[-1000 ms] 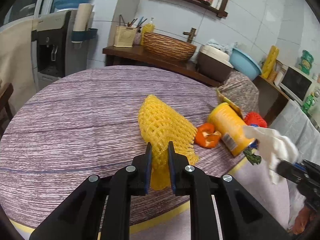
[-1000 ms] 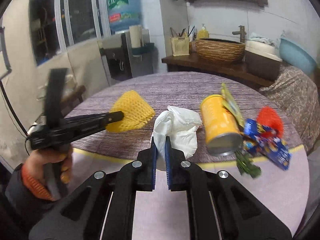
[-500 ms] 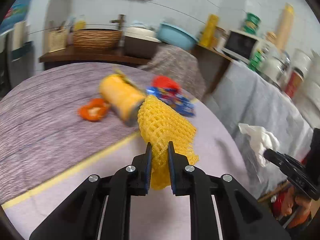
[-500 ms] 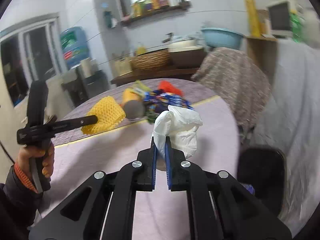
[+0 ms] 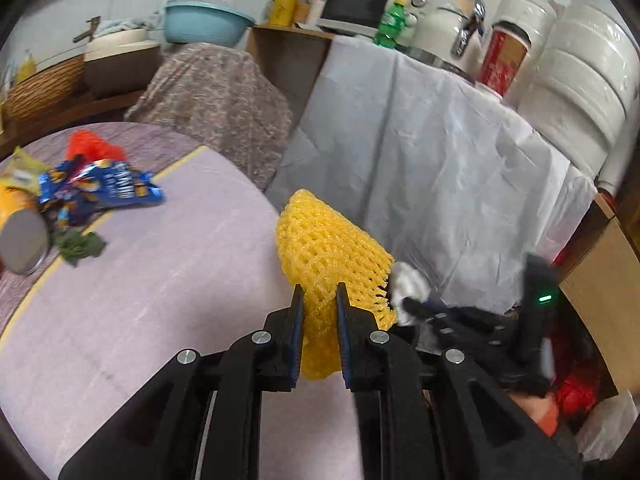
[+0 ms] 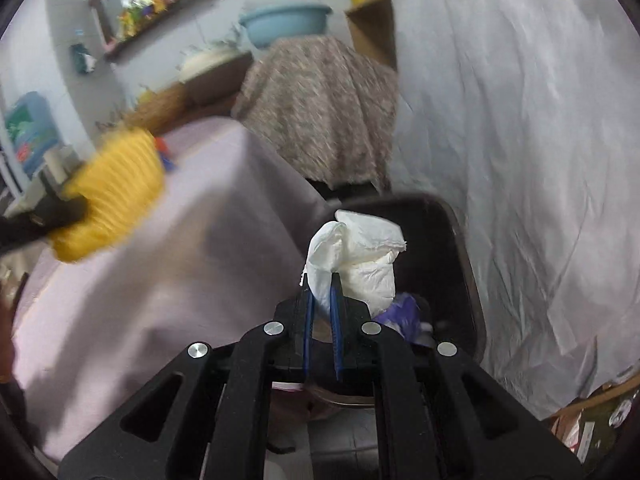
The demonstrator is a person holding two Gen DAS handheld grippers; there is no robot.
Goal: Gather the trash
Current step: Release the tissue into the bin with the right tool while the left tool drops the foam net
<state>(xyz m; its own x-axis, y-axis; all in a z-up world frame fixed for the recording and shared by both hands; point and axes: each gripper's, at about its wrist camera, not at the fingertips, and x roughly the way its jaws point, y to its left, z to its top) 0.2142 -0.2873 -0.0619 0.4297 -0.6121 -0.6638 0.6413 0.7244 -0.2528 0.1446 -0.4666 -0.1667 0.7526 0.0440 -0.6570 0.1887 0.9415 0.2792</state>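
Note:
My left gripper [image 5: 319, 294] is shut on a yellow foam fruit net [image 5: 328, 254], held in the air past the table's edge. My right gripper [image 6: 320, 282] is shut on a crumpled white tissue [image 6: 362, 254] and holds it over a dark trash bin [image 6: 460, 248] on the floor beside the table. The right gripper and its tissue [image 5: 406, 284] show low right in the left wrist view. The net [image 6: 110, 194] shows blurred at the left of the right wrist view.
On the round table [image 5: 160, 288] lie a blue snack wrapper [image 5: 100, 190], a red net [image 5: 90, 146], green scraps [image 5: 80, 246] and a yellow can [image 5: 20, 228]. A white cloth-draped counter [image 5: 420, 168] stands right. The bin holds purple trash [image 6: 404, 312].
Both grippers swung right, away from the table with their loads. The right gripper now hangs over the trash bin; the left follows beside the table's edge.

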